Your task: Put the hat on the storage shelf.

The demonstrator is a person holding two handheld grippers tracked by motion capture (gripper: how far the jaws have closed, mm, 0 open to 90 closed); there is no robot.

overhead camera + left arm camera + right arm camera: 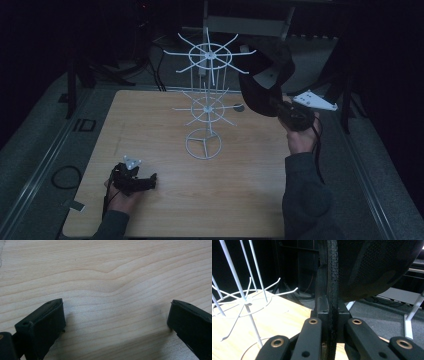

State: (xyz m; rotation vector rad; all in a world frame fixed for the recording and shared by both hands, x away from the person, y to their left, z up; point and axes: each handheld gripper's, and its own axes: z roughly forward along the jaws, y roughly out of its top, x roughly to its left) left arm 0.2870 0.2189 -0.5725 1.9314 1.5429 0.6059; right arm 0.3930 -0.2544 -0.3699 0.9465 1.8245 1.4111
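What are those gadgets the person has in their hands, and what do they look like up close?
Each hand carries a black two-jaw tool. The left gripper has blocky black pads and a small grey three-cornered plate on top. The right gripper has black link arms with brass-coloured rivets, a larger pale plate, and a black cable trailing down. The person wears dark grey sleeves.

High view: dim, surroundings black; wooden table (165, 200) the sole lit area. Left gripper view: bright, sharp wood grain, soft shadows at 5 and 7 o'clock. Right gripper view: dark backdrop, near parts slightly soft.
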